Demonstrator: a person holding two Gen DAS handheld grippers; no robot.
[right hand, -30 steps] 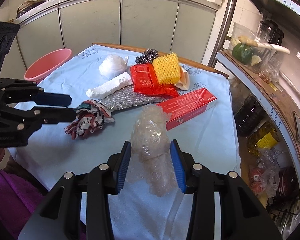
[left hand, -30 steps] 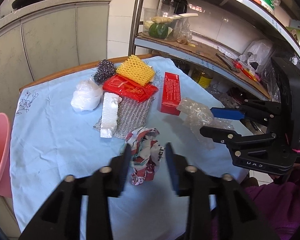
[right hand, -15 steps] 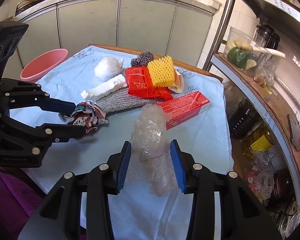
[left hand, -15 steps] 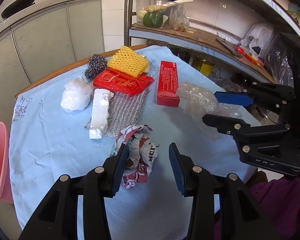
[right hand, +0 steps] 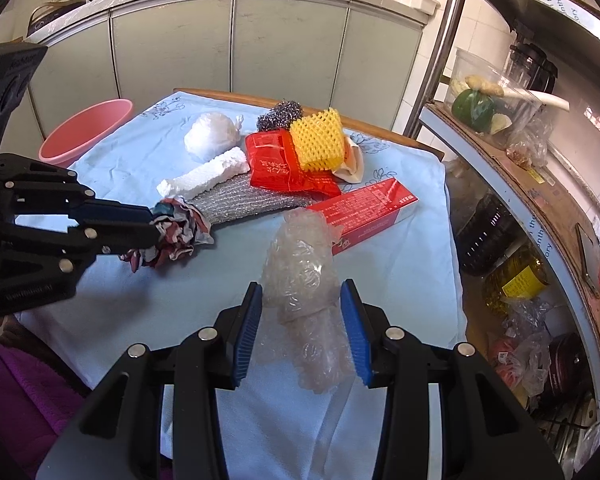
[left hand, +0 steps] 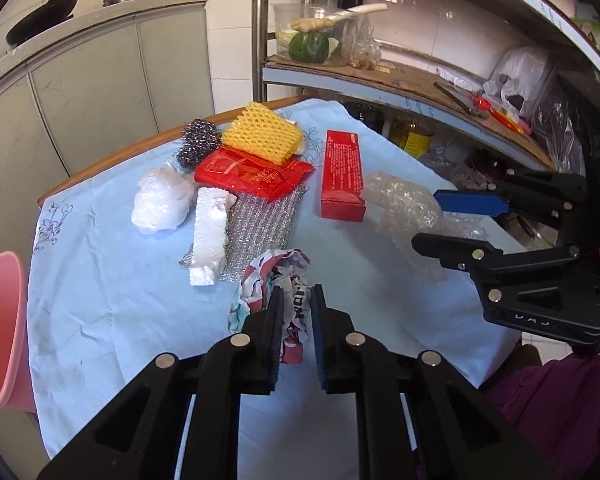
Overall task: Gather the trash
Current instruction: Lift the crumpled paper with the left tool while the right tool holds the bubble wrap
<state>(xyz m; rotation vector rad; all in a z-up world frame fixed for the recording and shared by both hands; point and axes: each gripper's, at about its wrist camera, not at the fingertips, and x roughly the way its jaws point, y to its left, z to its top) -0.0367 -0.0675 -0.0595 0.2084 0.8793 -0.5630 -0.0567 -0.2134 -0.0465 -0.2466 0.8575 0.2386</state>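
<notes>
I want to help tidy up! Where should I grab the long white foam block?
Grip the long white foam block across its narrow width near the middle, coming from above. It lies flat, partly on the silver mesh pad, so its long sides are open.

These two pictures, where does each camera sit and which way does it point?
Left wrist view: on the left gripper, looking forward and down along its fingers, whose jaws are closing on a crumpled printed wrapper; a purple sleeve shows.
Right wrist view: on the right gripper, looking down at the clear bubble wrap between its blue pads.
Both share the light blue tablecloth, red carton, yellow foam net and pink basin; each sees the other gripper.
</notes>
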